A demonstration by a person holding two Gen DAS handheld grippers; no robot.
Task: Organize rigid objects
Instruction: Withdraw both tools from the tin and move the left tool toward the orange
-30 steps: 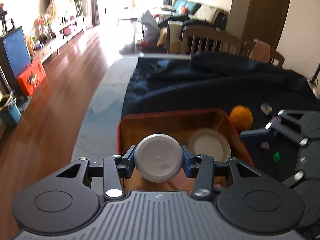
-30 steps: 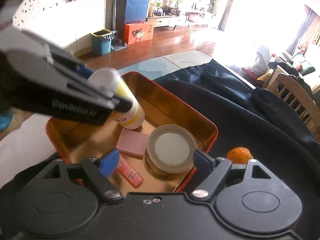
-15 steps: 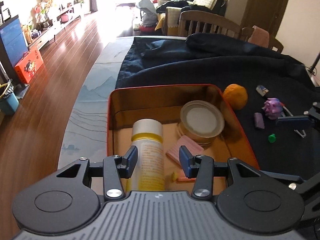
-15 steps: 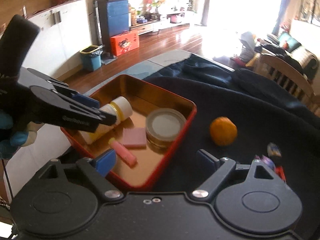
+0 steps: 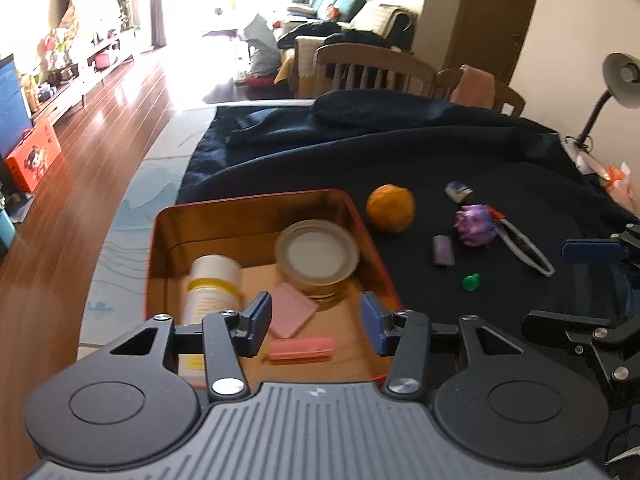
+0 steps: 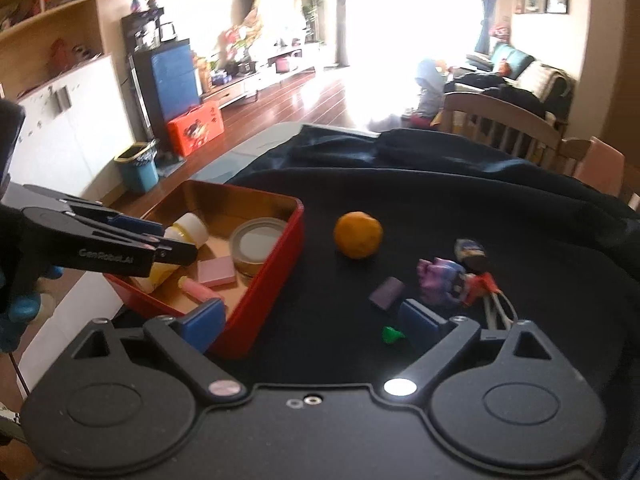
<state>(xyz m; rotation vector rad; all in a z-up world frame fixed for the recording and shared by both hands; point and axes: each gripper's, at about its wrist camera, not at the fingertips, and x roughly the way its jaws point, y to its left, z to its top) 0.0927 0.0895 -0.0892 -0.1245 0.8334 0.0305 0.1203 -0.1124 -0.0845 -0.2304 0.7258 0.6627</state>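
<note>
- Now the right gripper [image 6: 308, 320] hangs over the dark cloth [image 6: 400, 200] with nothing between its jaws, which are opening wide.
- Loose pieces lie just ahead of it: a green piece [image 6: 392, 335] beside its right finger, a purple block [image 6: 387, 292] beyond, its long axis angled up to the right.
- Left gripper [image 5: 316, 324], jaws opening and empty, hovers above the red tin [image 5: 376, 248]; the bottle [image 5: 212, 288] lies down-left of it in the tin.
- Judged nearer the loose pieces: the right hand.

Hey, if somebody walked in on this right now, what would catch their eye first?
Probably the red tin at the left edge of the dark cloth, already holding a white bottle, a round lid and pink pieces. Next, the orange fruit on the cloth just right of the tin, with small purple and green bits scattered beyond it.
</note>
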